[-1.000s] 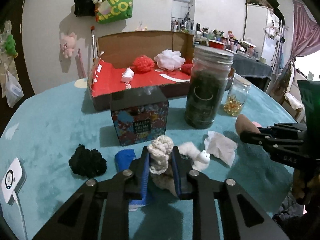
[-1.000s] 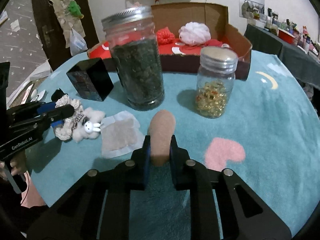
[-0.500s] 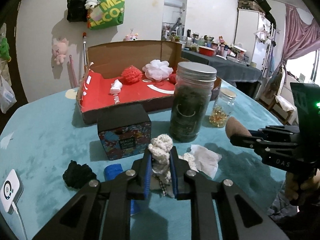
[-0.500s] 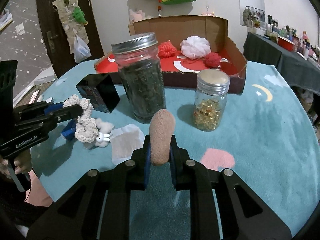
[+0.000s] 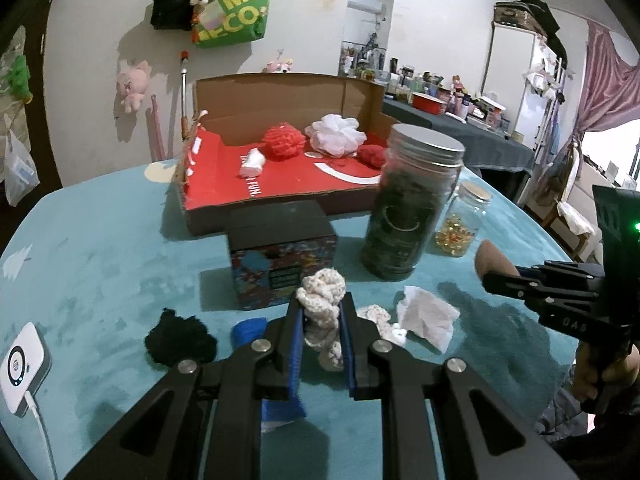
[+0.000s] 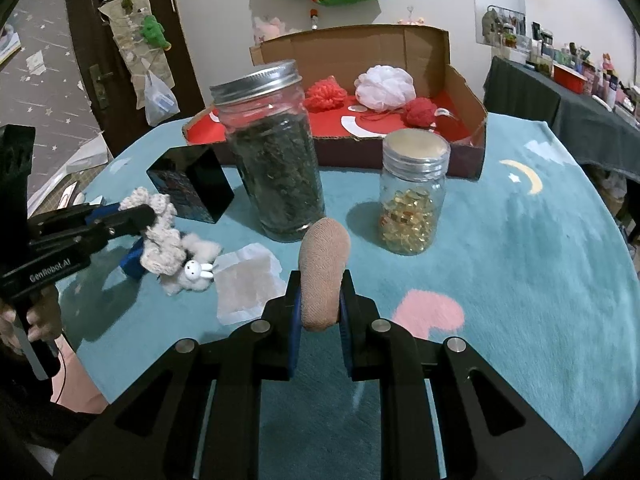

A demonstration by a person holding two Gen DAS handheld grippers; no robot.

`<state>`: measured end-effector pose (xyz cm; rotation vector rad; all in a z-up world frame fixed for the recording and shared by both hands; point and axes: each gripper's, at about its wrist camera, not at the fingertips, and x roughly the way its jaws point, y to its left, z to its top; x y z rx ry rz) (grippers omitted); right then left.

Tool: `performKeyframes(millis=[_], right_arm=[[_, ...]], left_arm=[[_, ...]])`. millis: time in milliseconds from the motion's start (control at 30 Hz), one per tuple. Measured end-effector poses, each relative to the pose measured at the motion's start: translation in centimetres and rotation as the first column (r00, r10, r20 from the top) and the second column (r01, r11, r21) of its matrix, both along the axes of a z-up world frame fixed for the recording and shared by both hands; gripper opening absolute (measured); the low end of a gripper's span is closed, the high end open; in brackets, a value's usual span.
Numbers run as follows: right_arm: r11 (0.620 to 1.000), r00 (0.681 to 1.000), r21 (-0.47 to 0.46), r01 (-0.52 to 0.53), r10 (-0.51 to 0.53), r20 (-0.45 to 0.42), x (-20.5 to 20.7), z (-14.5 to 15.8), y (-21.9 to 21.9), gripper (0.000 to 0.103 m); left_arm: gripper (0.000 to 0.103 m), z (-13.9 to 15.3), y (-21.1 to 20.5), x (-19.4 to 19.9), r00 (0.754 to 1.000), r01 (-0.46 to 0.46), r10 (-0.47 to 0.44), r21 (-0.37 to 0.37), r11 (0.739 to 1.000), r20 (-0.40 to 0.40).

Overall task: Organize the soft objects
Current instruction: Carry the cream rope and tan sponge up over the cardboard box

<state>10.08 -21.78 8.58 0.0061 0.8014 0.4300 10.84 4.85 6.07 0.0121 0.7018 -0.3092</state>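
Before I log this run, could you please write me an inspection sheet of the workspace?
Surface: round table under a teal plush cover with moon and heart patches.
Job's things: cream scrunchie and tan sponge held above the table; black scrunchie, bunny toy, blue cloth and tissue on the cover; red and white poufs in the box.
Clutter: tall jar, small jar, black tin.
Grippers: left gripper shut on the scrunchie; right gripper shut on the sponge.
Cables: white cable from a white device at the table's edge.
Surroundings: green bag on the wall, door, crowded side table.
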Motion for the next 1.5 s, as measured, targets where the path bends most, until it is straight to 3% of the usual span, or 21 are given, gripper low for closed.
performKeyframes(millis=[267,633,1067,1500], right_arm=[[0.999,0.999,-0.004,0.040,-0.040,-0.019,0.1,-0.3,-1.5,0.016],[0.996,0.995,-0.004,0.088,-0.089,-0.056,0.5,-1.0,-4.3,0.016],[0.998,0.995,-0.040,0.052,-0.055,-0.082,2.7,-0.9,-6.7,0.016],[0.996,0.994,-0.078,-0.051,0.043,-0.101,7.5,-1.0,-8.5,0.016]], left_arm=[[0.017,0.0,2.8,0.2,0.998,-0.063,0.062,-0.025,0.998,-0.027],[0.017,-0.3,6.3,1.6,0.992,-0.119,0.118,0.002,0.993,-0.046],[0.017,0.0,7.9,5.3,0.999,0.007,-0.004,0.080,0.997,-0.039],[0.017,0.5,8.7,9.3,0.986,0.167,-0.164,0.154,0.974,-0.037]])
